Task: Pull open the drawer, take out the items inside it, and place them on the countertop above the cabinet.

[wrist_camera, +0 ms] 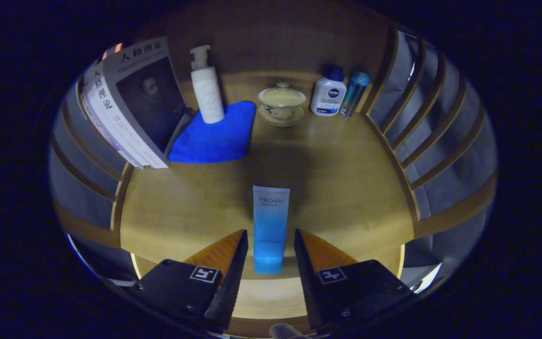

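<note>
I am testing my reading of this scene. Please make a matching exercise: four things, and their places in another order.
Things:
1. blue tube
2. pump bottle
3. lidded cup
4. books

Places:
A. on a saucer
B. leaning beside the blue cloth
C. between the open gripper fingers
D. standing on the cloth

Pairs: 1-C, 2-D, 3-A, 4-B

A blue-and-white squeeze tube (270, 228) lies flat on the wooden countertop (346, 188) at lower centre of the frame, cap end nearest, white crimped end pointing away, its lower half between the spread fingers.
</note>
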